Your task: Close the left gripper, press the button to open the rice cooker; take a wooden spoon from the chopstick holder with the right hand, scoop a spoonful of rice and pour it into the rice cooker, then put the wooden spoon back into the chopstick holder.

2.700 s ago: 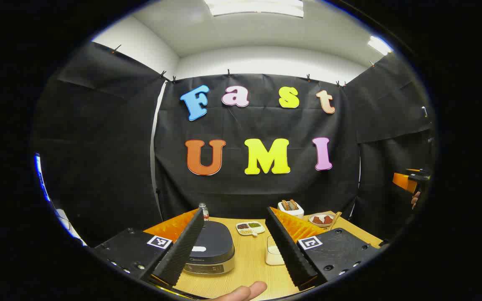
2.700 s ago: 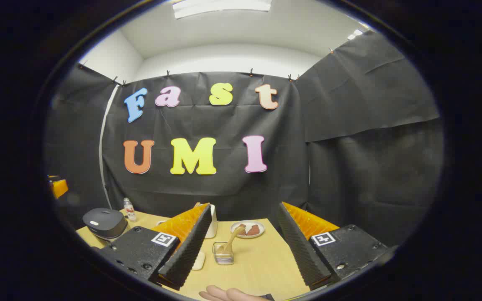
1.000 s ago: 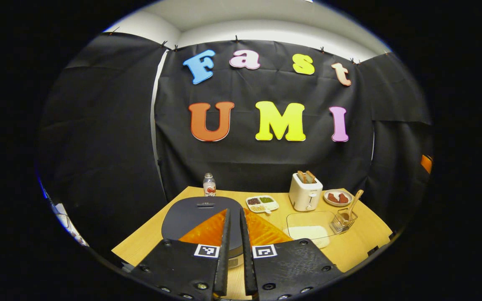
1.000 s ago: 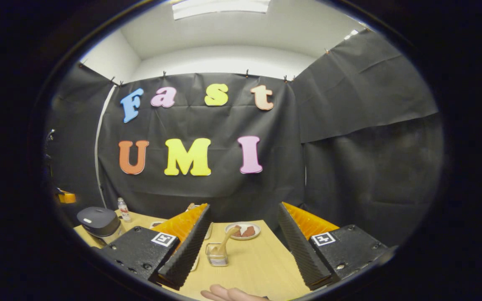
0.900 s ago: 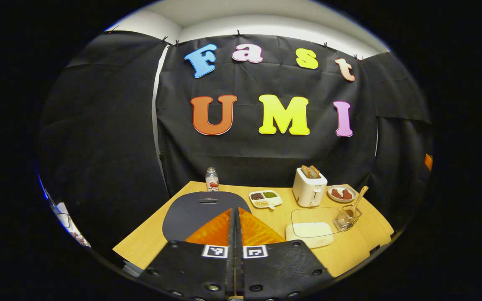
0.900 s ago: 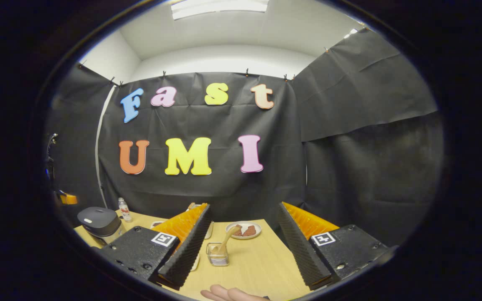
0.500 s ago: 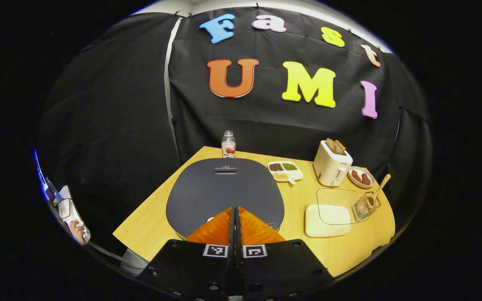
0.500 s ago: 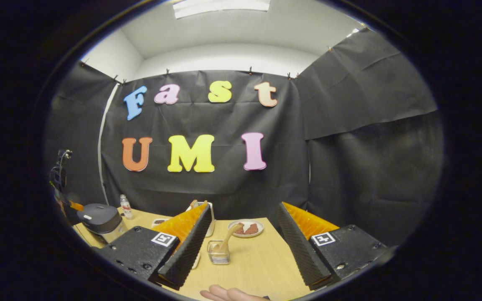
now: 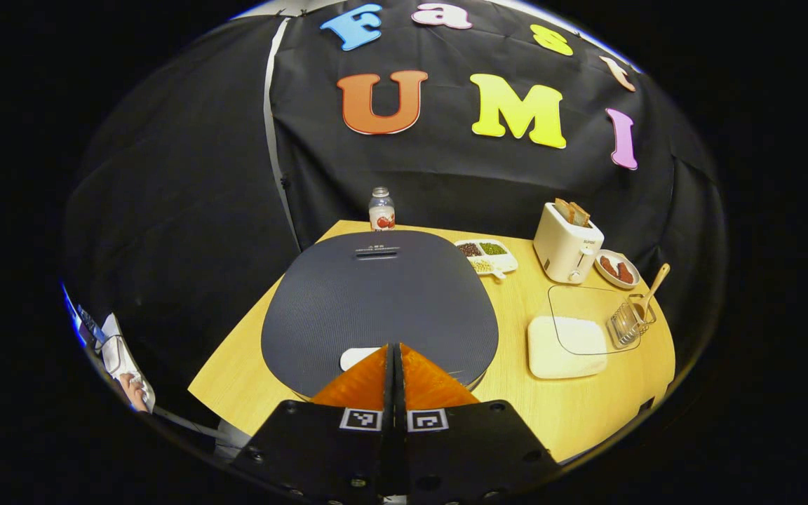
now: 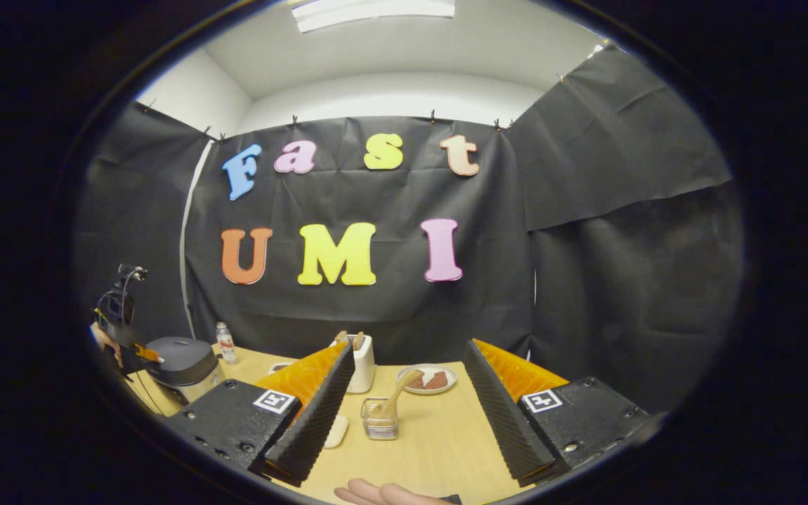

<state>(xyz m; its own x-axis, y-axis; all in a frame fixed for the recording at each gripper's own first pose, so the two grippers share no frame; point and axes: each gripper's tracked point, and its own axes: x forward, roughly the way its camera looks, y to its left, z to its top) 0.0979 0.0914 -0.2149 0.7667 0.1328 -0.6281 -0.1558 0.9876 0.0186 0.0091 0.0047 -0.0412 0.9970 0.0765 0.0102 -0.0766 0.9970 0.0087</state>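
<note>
We hold the left tool (image 9: 394,351) pinched flat, low centre, over the rice cooker (image 9: 379,301), so its tips can press the pale button (image 9: 356,358). Right tool (image 10: 404,400) gapes wide, wooden spoon (image 10: 395,398) standing in the holder (image 10: 380,419) between its fingers, ready for pickup.

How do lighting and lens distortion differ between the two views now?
Left gripper view: dimmer, aimed down, fisheye swelling the rice cooker lid and curving the table edge. Right gripper view: bright ceiling light above, sharp, with the wooden spoon small.
</note>
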